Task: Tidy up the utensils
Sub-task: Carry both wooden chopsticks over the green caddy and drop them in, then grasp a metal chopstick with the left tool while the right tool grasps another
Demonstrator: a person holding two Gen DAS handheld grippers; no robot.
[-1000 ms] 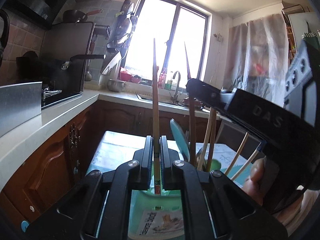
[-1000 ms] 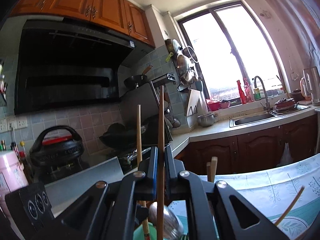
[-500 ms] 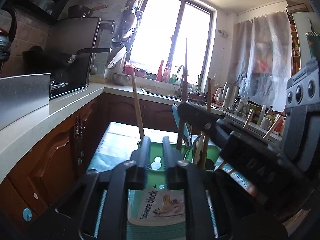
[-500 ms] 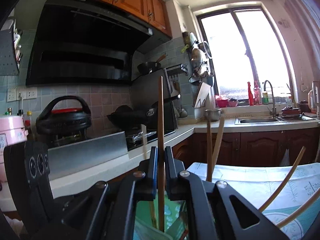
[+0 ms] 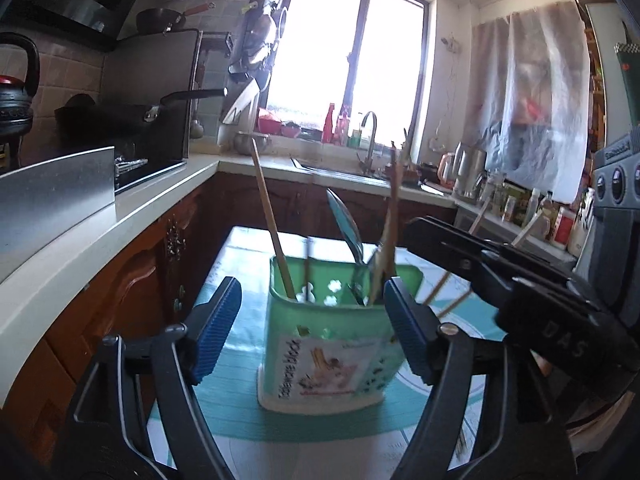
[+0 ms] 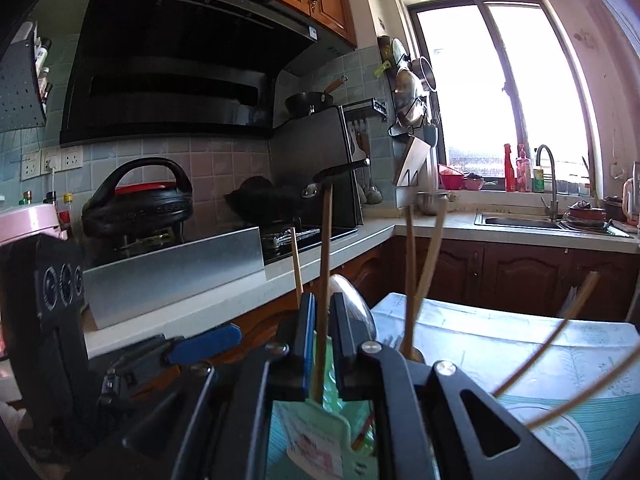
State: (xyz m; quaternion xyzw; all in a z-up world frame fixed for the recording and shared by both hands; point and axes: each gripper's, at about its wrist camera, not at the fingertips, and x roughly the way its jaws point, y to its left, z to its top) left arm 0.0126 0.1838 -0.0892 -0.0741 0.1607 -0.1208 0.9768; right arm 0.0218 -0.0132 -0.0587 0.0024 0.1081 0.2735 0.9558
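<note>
Green plastic utensil holder [image 5: 336,336] stands upright on the teal-patterned tablecloth [image 5: 240,320], toward the table's left edge next to the wooden cabinets [image 5: 132,280]; a paper label faces the left camera. Inside it: one wooden chopstick [image 5: 272,224] leaning left in the left part, a thinner stick beside it, a metal spoon [image 5: 346,224] bowl-up in the right part, more chopsticks crowded next to the spoon.

Left gripper [image 5: 312,328]: jaws have just been opening, now spread wide on either side of the holder, blue pads clear of it, nothing between them but the holder's body, not pressed. Released.

Right gripper [image 6: 322,344]: jaws close together with a wooden chopstick [image 6: 325,272] upright in the narrow gap, lower end over the holder [image 6: 332,432]. Pads sit right at the stick; clamped on it as far as I can tell. In the left view this gripper [image 5: 404,232] comes in from the right, above the holder's right rim.

Loose chopsticks [image 6: 560,368] arc over the cloth at the right. Behind: white countertop [image 5: 100,236], black wok [image 6: 272,196] on the stove, sink and tap [image 6: 548,176] under the bright window.
</note>
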